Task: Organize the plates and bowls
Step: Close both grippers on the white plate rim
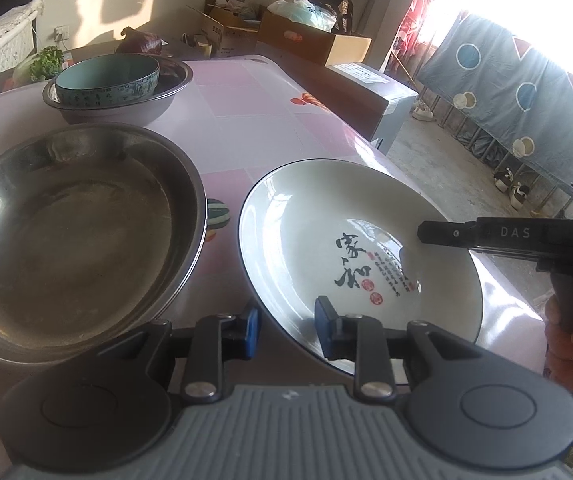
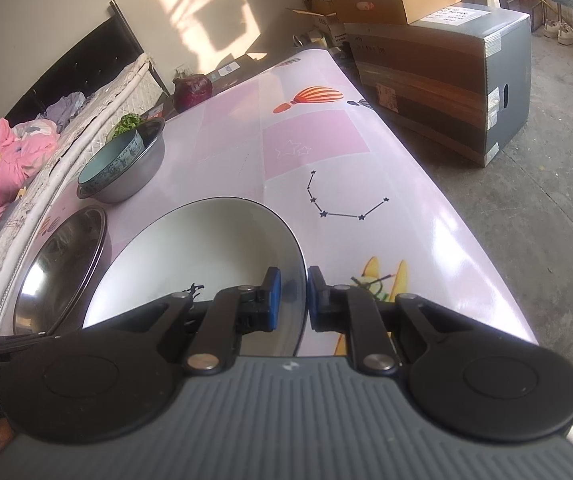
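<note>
Room: sunlit, with cardboard boxes (image 2: pixel 398 0) stacked past the far end of the table, a bed (image 2: pixel 26 152) with pink bedding along one side, and a bare concrete floor.
Table: covered with a pink cloth (image 2: pixel 326 152) printed with balloons and star lines.
Ceramic plate: white with a dark rim and black calligraphy (image 1: pixel 360 256), near my edge of the table, tilted, its near rim seemingly off the cloth.
Right tongs: nearly pressed together (image 2: pixel 294 296), pinching the plate's rim, one blue pad inside and one outside.
Left tongs: partly spread (image 1: pixel 286 326), straddling the near rim of the same plate; I judge the pads bear on it, though the contact is hard to see.
Steel plate: empty (image 1: pixel 74 236), lying just beside the ceramic one on its left.
Far stack: a teal bowl (image 1: pixel 106 80) sits tilted inside a steel basin (image 1: pixel 126 110) farther along the table.
Step in hand: I judge I am lifting the ceramic plate with both tongs to place it with the others.
Doing it well: keep both grips even, raise the two sides together, hold it level, and clear the steel rim before lowering.
Risk: glazed ceramic is slick; a thin rim grip can slip.
</note>
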The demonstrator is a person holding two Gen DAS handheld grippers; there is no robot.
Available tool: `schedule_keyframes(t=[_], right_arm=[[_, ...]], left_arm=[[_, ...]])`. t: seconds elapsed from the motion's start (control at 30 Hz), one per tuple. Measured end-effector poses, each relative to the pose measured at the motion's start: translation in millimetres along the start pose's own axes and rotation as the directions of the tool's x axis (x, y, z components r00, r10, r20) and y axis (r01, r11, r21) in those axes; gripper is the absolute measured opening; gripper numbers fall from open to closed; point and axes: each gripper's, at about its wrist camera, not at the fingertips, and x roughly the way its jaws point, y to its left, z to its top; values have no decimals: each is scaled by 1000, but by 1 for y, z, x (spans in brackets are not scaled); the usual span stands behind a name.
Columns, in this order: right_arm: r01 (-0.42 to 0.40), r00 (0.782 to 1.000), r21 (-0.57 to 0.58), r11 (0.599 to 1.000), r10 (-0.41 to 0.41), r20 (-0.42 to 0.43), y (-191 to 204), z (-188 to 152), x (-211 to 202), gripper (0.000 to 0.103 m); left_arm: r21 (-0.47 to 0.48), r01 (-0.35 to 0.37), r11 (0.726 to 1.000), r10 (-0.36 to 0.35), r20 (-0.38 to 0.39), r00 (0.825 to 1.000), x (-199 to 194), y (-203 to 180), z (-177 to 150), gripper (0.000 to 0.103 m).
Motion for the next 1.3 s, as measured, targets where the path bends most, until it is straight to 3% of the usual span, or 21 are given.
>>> schedule_keyframes(t=[0.47, 0.9, 1.3], right_arm=[[-7, 1000, 70, 998, 8, -15, 26, -68, -53, 13], [-17, 1000, 119, 993, 17, 5, 36, -93, -71, 13], [-21, 1000, 159, 987, 22, 1, 33, -97, -65, 13]], left_arm=[[125, 93, 988, -80, -103, 991, -41, 17, -34, 30], [100, 105, 989, -93, -124, 988, -49, 28, -39, 31], [88, 113, 990, -102, -124, 987, -43, 27, -31, 50]])
